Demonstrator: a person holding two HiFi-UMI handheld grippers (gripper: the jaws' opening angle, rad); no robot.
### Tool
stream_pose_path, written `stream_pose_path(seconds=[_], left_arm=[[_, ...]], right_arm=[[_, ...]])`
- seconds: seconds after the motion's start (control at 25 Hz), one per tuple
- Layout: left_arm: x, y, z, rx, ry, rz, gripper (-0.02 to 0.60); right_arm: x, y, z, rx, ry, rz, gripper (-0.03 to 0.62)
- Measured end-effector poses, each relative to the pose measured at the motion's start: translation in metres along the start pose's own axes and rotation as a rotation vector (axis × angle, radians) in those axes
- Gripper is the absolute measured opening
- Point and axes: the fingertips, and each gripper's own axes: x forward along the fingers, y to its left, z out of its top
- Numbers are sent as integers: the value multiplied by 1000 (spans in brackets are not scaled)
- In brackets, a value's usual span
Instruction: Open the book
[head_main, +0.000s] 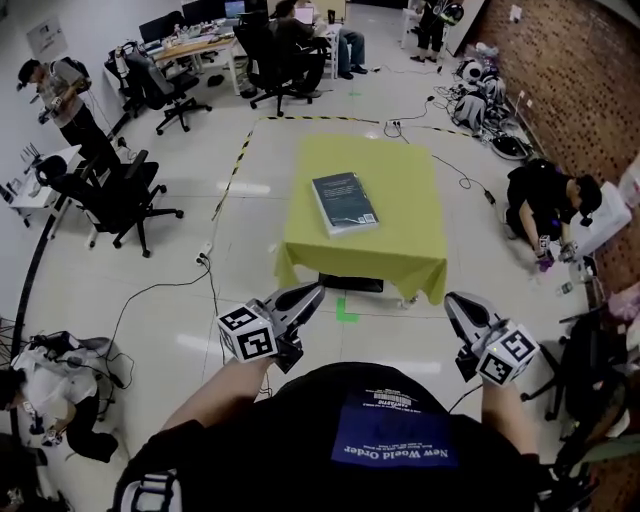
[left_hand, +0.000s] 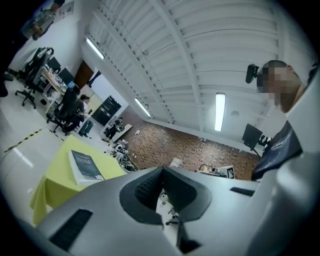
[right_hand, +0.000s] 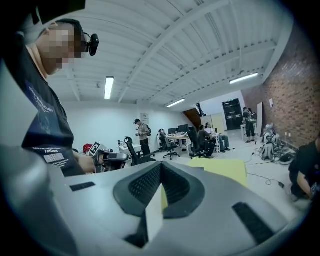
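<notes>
A closed book (head_main: 345, 202) with a dark cover lies flat on a small table under a yellow-green cloth (head_main: 400, 250), out ahead of me on the floor. Both grippers hang in front of my chest, well short of the table and touching nothing. My left gripper (head_main: 316, 289) is shut and empty, pointing toward the table's near left corner. My right gripper (head_main: 452, 299) also has its jaws together with nothing in them. In the left gripper view the book (left_hand: 86, 166) shows on the cloth (left_hand: 52, 180) beyond the left gripper (left_hand: 162, 170). Past the right gripper (right_hand: 161, 165), only the cloth (right_hand: 225, 171) shows.
Black office chairs (head_main: 125, 195) stand left of the table and cables (head_main: 150, 295) trail over the floor. A person crouches at the right (head_main: 545, 205) by the brick wall. Black-and-yellow tape (head_main: 238, 160) marks the floor behind the table. A dark chair (head_main: 590, 370) stands at my right.
</notes>
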Motion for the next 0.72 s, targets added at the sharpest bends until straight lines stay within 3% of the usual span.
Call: stream_pose_path(seconds=[0.28, 0.48, 0.72], left_arm=[[69, 59, 5, -14, 22, 59, -2], [124, 90, 23, -2, -31, 185, -2], [174, 131, 35, -67, -63, 322, -2]], right_arm=[[42, -94, 6, 25, 1, 31, -14], [87, -171, 31, -1, -16, 164, -14], [133, -238, 58, -38, -4, 305, -14]])
